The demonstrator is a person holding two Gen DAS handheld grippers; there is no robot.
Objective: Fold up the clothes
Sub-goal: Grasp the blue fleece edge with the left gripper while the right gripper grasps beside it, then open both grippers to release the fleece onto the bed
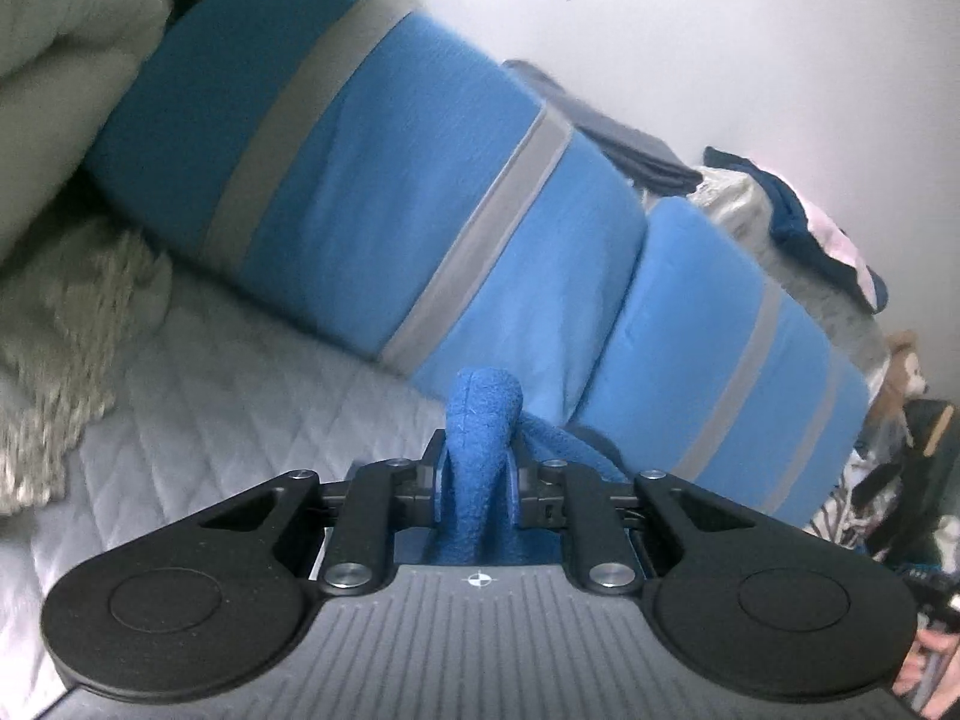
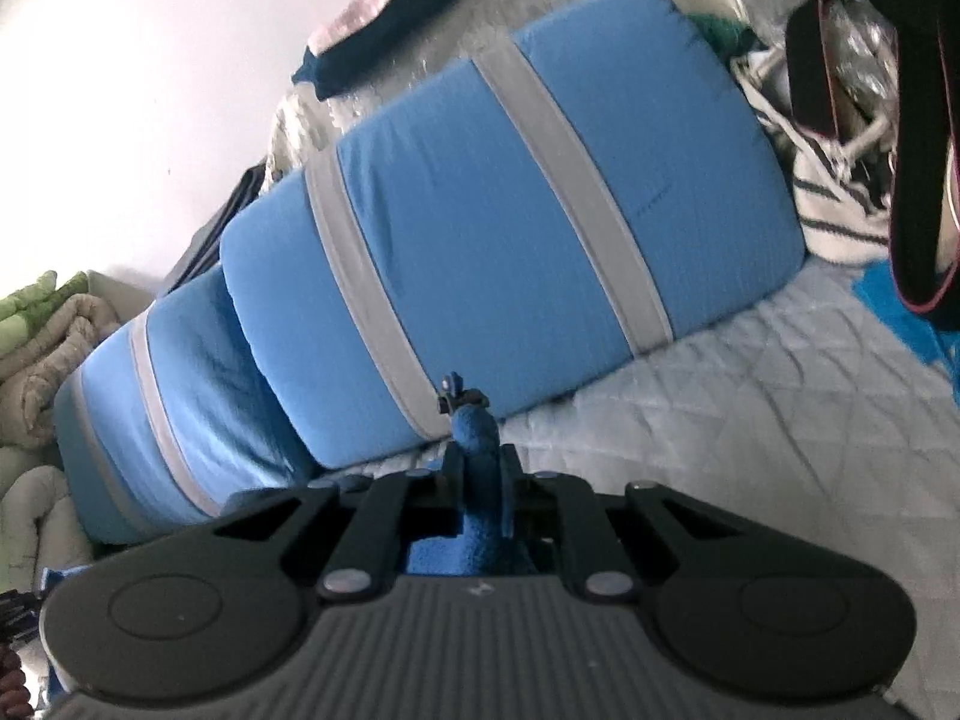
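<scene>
My left tool is clenched on a bunched fold of blue fleece garment; my right tool pinches the same fleece. The rest hangs below both tools, hidden. Ahead lie blue cushions on a quilted bed.

A bed with a pale quilted cover fills the lower frame. Two blue cushions with grey stripes lean against a plain white wall. Beige bedding is piled at upper left, and assorted clothes are heaped at right.
</scene>
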